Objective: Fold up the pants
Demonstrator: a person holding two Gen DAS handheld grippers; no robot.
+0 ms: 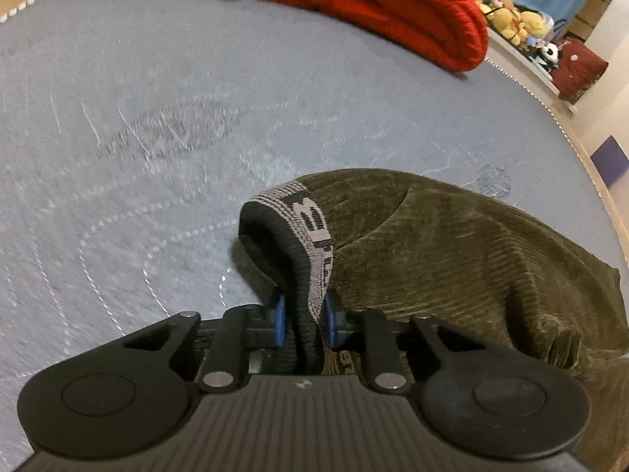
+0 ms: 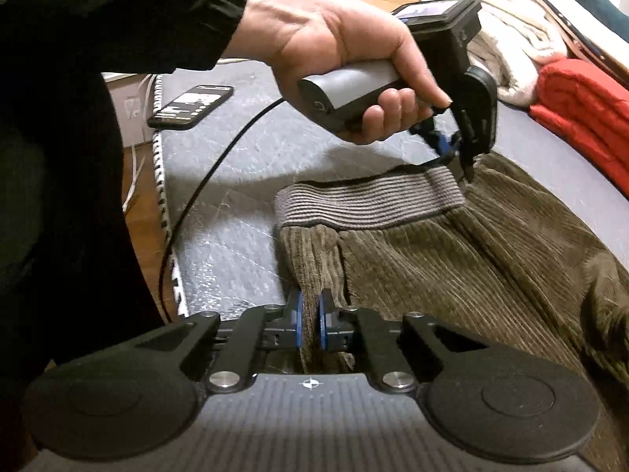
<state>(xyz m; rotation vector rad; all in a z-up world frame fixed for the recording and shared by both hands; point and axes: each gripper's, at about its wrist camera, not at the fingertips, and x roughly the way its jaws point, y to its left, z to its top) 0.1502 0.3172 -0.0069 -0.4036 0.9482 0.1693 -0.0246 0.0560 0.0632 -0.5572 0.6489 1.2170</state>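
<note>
The olive-brown corduroy pants (image 2: 452,267) lie rumpled across the lower right of the grey-blue quilted bed (image 1: 157,98), no fold made yet. The left gripper (image 1: 304,320) jaws pinch the grey-and-black striped elastic waistband (image 1: 314,244), while the right gripper (image 2: 309,324) jaws pinch a corduroy edge just below it, so I judge the task barely begun.

We note the pants (image 2: 452,259) lying on the mattress (image 1: 157,118), waistband (image 2: 369,200) toward its near edge. A folded quilt (image 1: 393,8) lies beyond the pants at the far side. A phone (image 2: 190,106) lies left of the waistband, at the mattress edge.
</note>
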